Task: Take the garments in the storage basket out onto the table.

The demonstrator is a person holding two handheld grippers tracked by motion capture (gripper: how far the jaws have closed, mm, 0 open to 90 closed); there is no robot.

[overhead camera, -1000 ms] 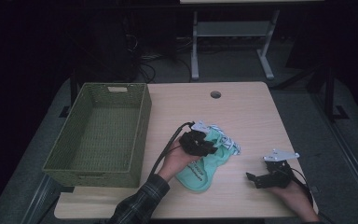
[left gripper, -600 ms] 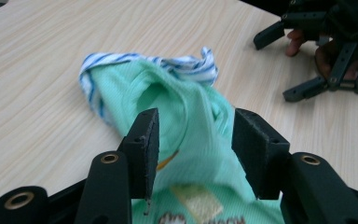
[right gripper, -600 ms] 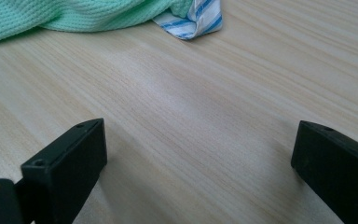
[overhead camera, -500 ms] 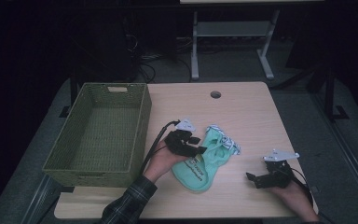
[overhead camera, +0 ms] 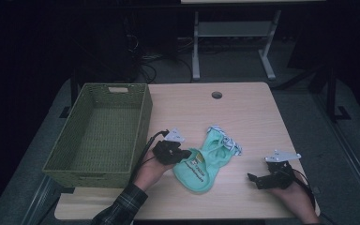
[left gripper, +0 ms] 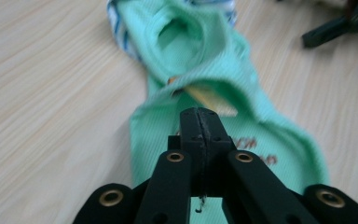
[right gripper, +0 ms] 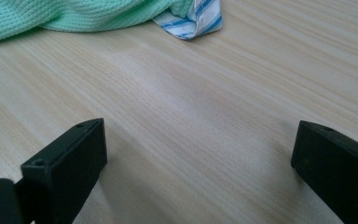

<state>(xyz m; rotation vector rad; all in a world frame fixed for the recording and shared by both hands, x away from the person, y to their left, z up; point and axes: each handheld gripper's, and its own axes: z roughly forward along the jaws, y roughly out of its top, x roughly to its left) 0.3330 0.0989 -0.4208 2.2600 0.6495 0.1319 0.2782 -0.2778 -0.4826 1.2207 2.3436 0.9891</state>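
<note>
One basket, one green garment, two grippers on one table.

A green woven basket sits at the table's left edge. Just right of it, the left gripper has its jaws pressed together at the garment's near edge; whether cloth is pinched, I cannot tell. The left gripper view shows brown lettering on the garment. The right gripper rests spread wide on bare wood near the front right corner.

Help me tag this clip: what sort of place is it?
Probably a lab or workshop for recording handling: a lone wooden table in a dark room, cables on the floor behind it, and a metal stand farther back.
</note>
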